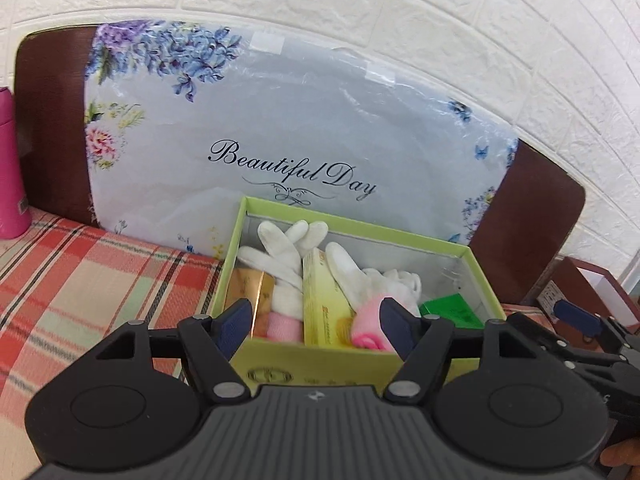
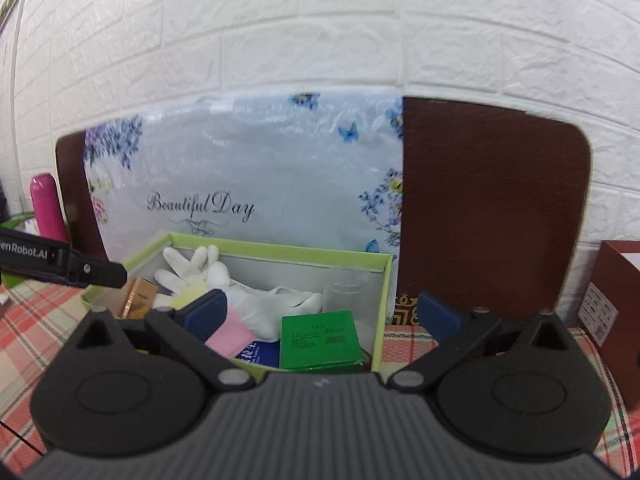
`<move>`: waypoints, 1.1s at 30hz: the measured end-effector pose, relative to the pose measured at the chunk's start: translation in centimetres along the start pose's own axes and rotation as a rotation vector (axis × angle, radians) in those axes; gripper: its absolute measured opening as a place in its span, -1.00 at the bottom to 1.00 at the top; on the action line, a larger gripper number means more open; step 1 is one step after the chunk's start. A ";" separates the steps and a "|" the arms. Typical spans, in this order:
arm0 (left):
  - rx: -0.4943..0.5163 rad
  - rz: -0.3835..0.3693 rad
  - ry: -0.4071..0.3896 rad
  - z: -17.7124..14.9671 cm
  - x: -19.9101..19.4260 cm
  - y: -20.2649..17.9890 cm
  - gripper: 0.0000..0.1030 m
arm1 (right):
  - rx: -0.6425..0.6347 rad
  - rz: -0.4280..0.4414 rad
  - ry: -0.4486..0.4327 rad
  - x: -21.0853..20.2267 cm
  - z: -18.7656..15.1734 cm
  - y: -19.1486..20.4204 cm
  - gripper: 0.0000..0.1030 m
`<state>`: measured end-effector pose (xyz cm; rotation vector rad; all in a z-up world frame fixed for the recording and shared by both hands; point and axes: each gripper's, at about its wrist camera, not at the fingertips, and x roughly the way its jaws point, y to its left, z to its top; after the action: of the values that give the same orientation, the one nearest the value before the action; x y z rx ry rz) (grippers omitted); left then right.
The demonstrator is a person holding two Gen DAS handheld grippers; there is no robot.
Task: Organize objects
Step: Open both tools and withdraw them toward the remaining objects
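Light-green open box point(image 1: 280, 368), standing on a red plaid cloth point(image 1: 80, 288) just in front of a plastic-wrapped floral panel point(image 1: 300, 120) lettered "Beautiful Day", which leans on a dark brown board point(image 2: 492, 208) against a white brick-pattern wall point(image 2: 320, 20). Contents: white gloves with pink cuffs point(image 1: 288, 256), a yellow carton point(image 1: 320, 304) standing between them, a gold box point(image 1: 248, 292) at the left wall, a green box point(image 2: 316, 338) at the right near corner, a blue packet point(image 2: 256, 352) beside it (lettering unreadable). Left gripper point(image 1: 316, 326): jaws spread apart, empty, poised at the box's near edge. Right gripper point(image 2: 320, 314): jaws wide apart, holding nothing, straddling the box's right wall. Also present: pink bottle point(image 1: 10, 168) at far left; brown carton point(image 2: 616, 312) at far right.
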<state>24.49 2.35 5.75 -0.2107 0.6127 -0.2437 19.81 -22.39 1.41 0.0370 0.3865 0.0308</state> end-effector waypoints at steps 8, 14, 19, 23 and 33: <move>0.056 0.029 0.038 -4.0 -4.5 -1.8 0.43 | 0.066 0.066 -0.001 -6.6 -2.1 0.5 1.00; 0.064 0.028 0.067 -7.0 -6.7 -2.3 0.43 | 0.105 0.074 0.004 -10.0 -4.4 0.8 1.00; 0.043 0.027 0.097 -9.4 -7.9 -2.1 0.43 | 0.155 0.071 0.035 -11.6 -6.6 0.8 1.00; 0.023 0.029 0.129 -11.5 -8.4 -1.6 0.43 | 0.169 0.063 0.060 -12.6 -8.7 1.2 1.00; 0.024 0.017 0.224 -15.9 -7.6 -0.7 0.43 | 0.102 0.048 0.155 -13.0 -13.9 3.7 1.00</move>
<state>8.94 1.89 -2.63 -0.1557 0.8326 -0.2596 2.42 -18.75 -6.44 0.1450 0.5423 0.0615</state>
